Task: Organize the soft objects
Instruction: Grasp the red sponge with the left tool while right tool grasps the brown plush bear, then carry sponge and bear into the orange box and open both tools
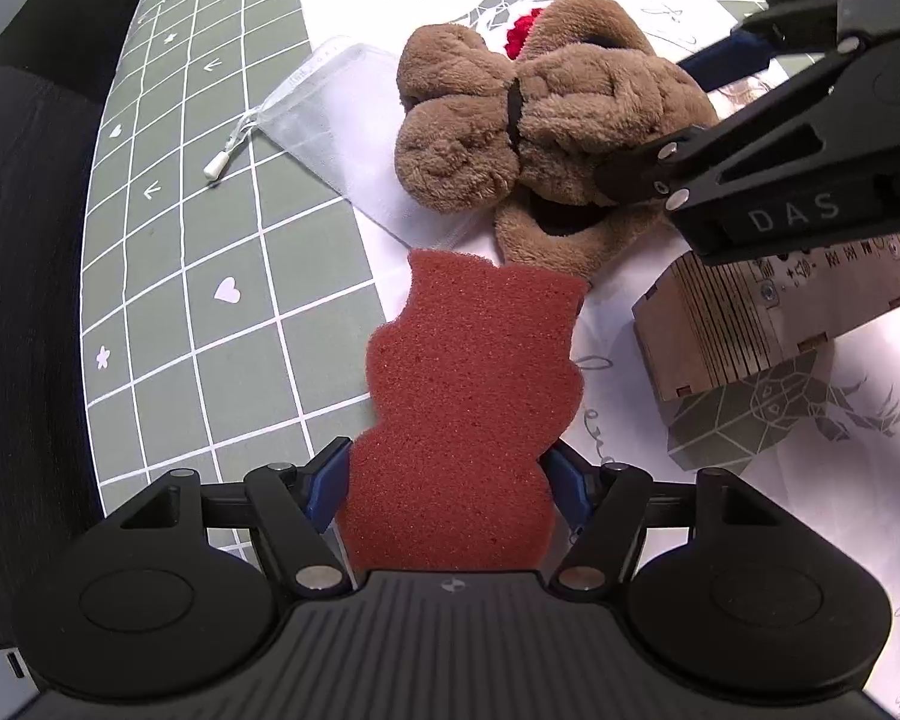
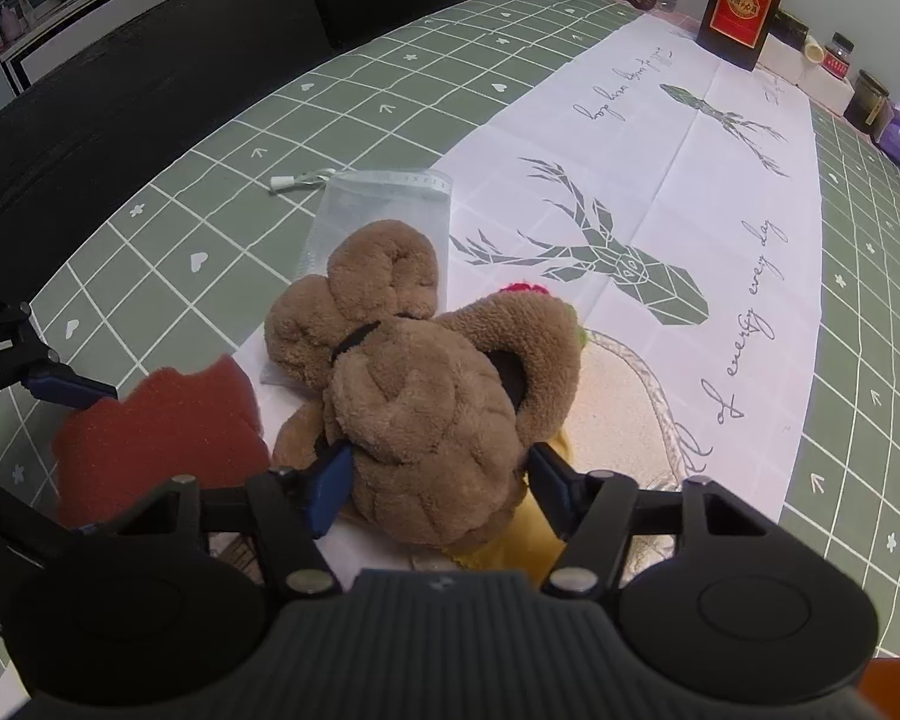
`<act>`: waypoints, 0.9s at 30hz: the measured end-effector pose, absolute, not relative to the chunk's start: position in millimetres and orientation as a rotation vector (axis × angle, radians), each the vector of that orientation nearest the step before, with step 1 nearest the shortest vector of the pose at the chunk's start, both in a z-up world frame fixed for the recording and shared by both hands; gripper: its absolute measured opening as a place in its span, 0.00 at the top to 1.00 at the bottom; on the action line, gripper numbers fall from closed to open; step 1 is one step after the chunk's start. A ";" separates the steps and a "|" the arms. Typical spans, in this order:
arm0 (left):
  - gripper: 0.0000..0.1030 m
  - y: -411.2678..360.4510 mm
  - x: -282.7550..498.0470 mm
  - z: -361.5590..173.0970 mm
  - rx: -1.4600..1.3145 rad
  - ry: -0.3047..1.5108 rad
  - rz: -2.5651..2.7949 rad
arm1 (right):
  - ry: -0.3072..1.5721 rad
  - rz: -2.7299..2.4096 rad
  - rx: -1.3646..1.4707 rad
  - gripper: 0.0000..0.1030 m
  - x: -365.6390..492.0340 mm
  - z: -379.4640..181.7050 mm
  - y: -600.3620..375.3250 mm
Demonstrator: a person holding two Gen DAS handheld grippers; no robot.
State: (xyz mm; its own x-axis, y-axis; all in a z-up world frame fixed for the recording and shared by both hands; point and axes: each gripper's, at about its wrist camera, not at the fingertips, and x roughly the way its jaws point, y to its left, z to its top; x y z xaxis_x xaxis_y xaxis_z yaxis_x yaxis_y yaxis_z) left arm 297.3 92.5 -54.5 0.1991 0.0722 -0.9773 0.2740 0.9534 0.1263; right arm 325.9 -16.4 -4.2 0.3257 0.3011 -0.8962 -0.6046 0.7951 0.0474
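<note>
**Both grippers closed on soft items over the patterned tablecloth**

The left gripper [image 1: 447, 480] has its blue pads [image 1: 324, 489] pressed against both sides of a red-brown foam sponge [image 1: 468, 384] with a wavy outline; the sponge extends forward from the jaws, over the border between the green grid and the white panel of the tablecloth [image 1: 210, 276].

The right gripper [image 2: 435, 483] clamps a brown plush toy [image 2: 420, 420] at its near end, one blue pad [image 2: 330, 483] against each flank. The plush has a black band around its middle and a red knitted bit at its far side. It lies partly over a sheer drawstring pouch [image 2: 378, 204], whose cord with a white toggle [image 2: 282, 182] trails onto the green grid.

Beside the plush, on the right, sits a clear glass dish [image 2: 660, 396] on the white panel printed with a geometric deer. A small wooden box [image 1: 750, 330] stands near the sponge. An amber bottle with a red label [image 2: 741, 0] stands at the far table edge.
</note>
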 end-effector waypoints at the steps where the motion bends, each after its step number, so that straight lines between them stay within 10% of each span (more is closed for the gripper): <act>1: 0.25 95.1 296.3 -54.9 0.297 1.367 -0.142 | 1.091 0.603 -0.318 0.50 325.8 -5.5 -16.7; 8: 0.25 96.1 292.5 -47.1 0.262 1.341 -0.088 | 1.057 0.588 -0.339 0.69 317.2 -4.8 -14.5; 27: 0.27 93.9 259.2 11.0 0.190 1.171 0.013 | 0.936 0.530 -0.339 0.71 283.5 60.6 -25.1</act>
State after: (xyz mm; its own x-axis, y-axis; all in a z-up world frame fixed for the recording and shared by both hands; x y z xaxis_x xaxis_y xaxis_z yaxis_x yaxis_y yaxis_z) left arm 259.2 93.9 11.0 0.3909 0.1089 -0.9140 0.0885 0.9839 0.1551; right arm 283.5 -25.1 60.6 0.4801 0.2819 -0.8307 -0.5672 0.8221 -0.0489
